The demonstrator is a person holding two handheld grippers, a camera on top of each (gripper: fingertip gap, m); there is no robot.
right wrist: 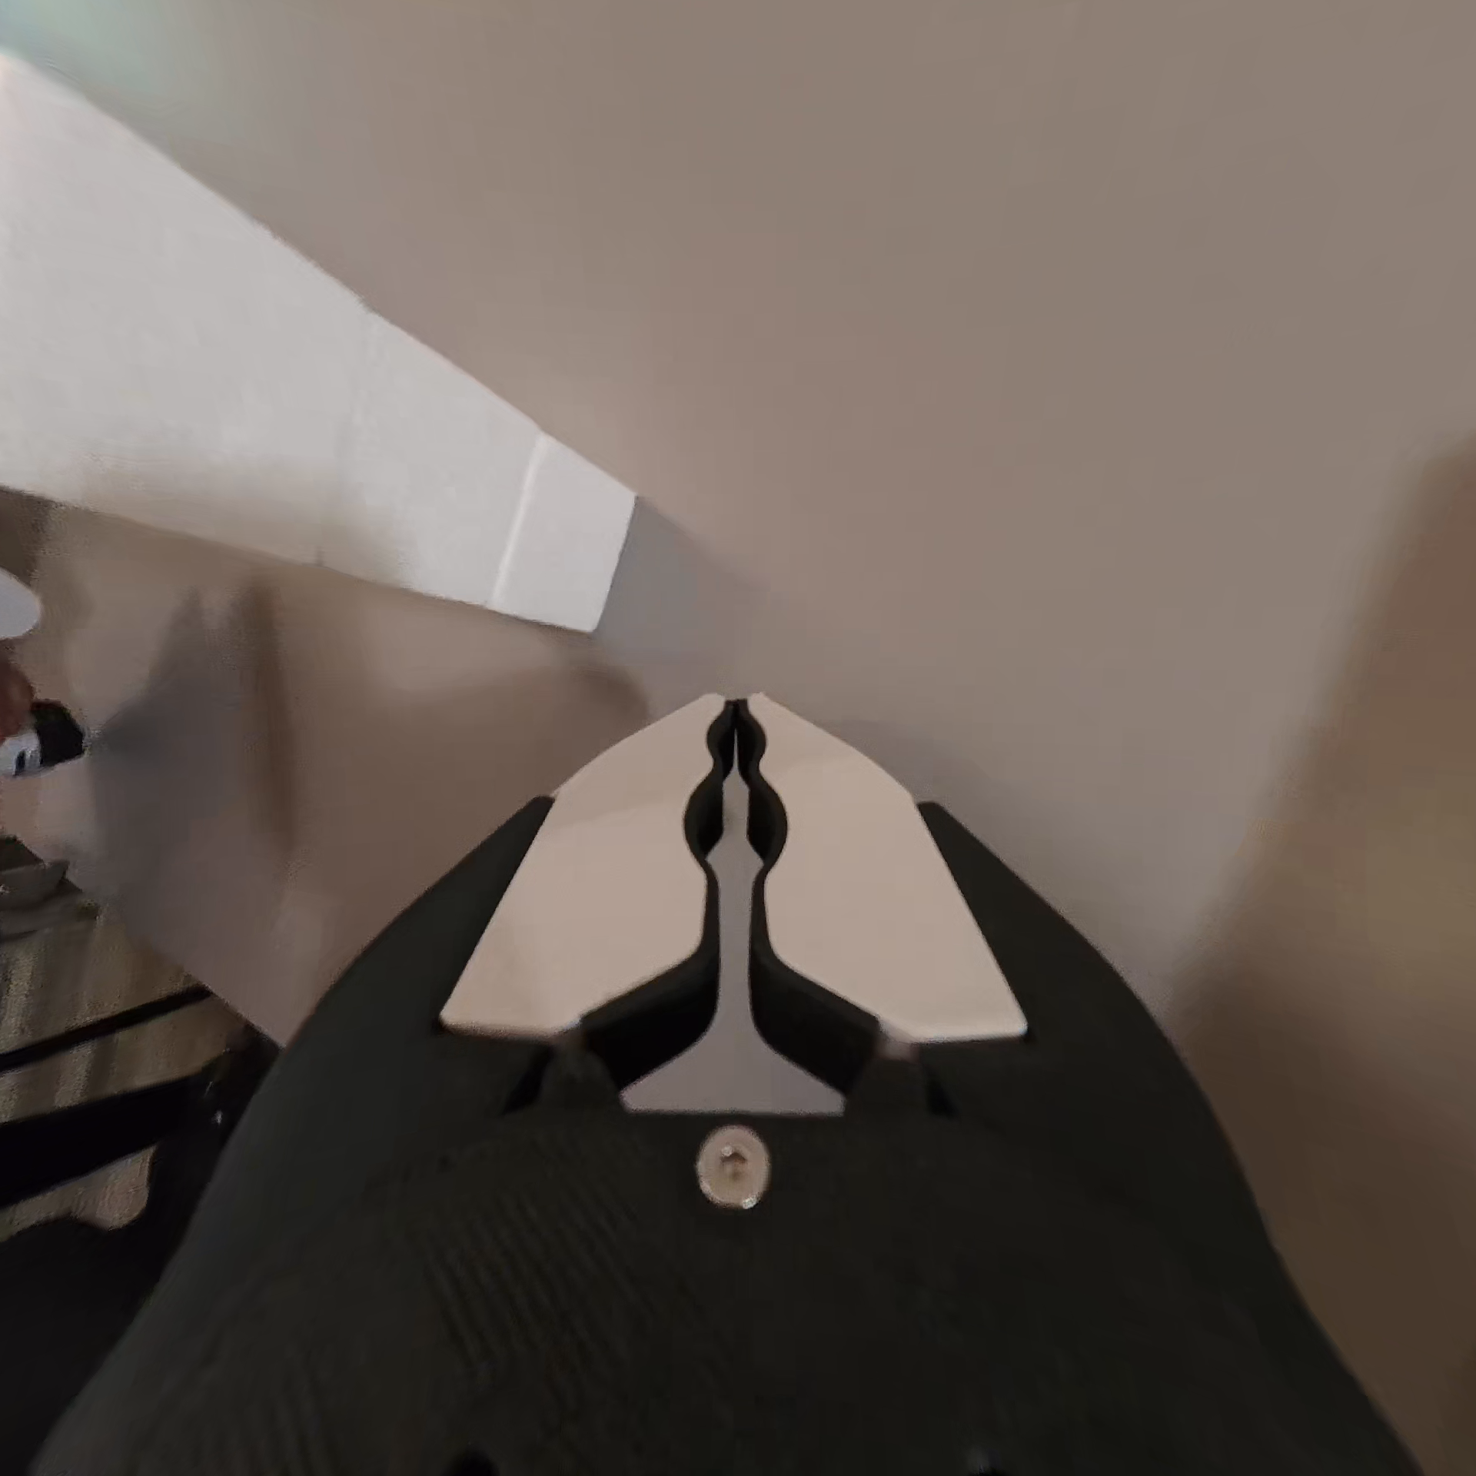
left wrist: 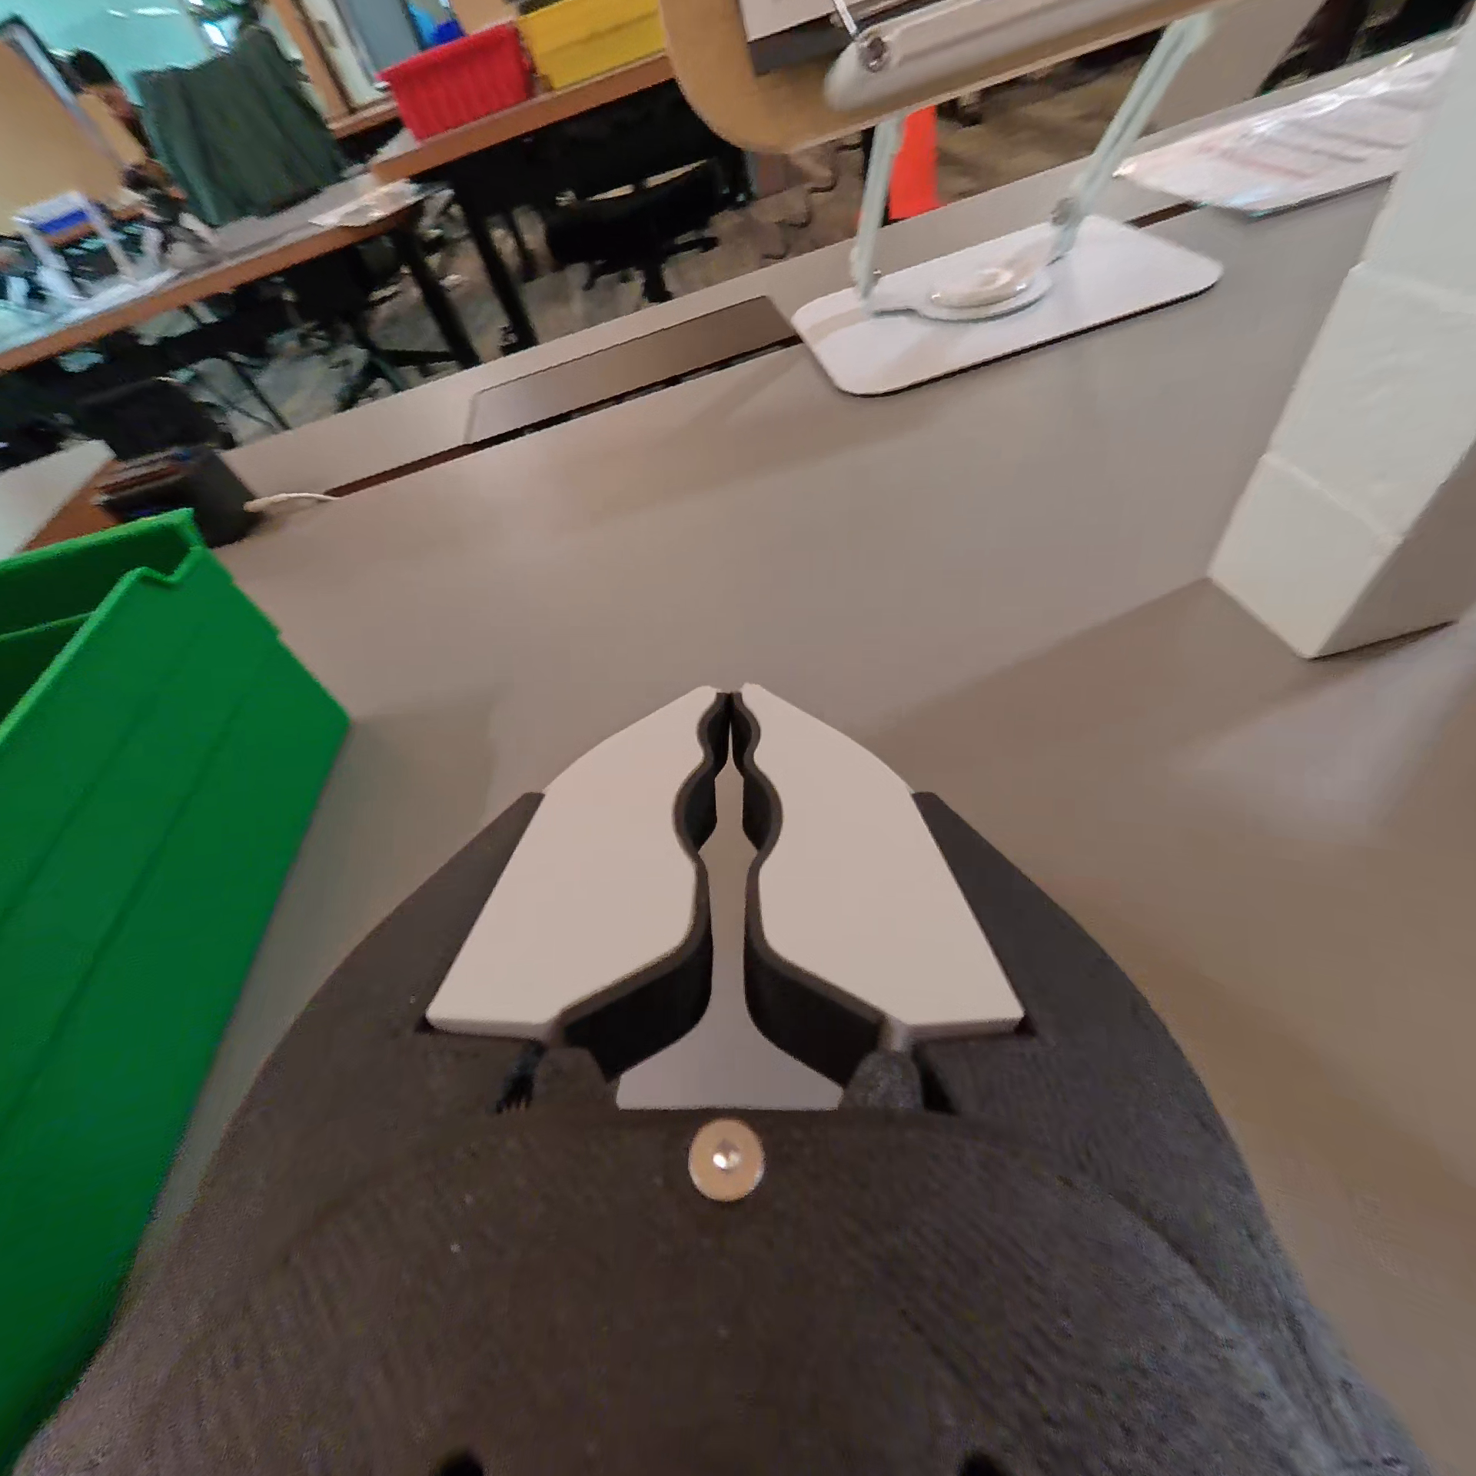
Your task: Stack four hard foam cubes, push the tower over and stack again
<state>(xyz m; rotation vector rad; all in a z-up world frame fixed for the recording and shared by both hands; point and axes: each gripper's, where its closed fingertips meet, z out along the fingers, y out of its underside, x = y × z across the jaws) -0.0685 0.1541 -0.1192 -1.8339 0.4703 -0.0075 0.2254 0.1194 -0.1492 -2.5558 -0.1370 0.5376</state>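
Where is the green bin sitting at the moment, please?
In the left wrist view, the green bin stands on the grey table at the left edge, just left of the shut left tool and across from the white box.

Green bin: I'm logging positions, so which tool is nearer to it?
Left. The left tool, shut and empty, sits just right of the green bin. The right tool points toward a white box; no bin shows there.

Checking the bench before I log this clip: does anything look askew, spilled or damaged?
Nothing stands out. The left gripper and right gripper are both shut and empty above the bare grey table. The green bin and white box stand upright, and the lamp base lies flat. No spills show.
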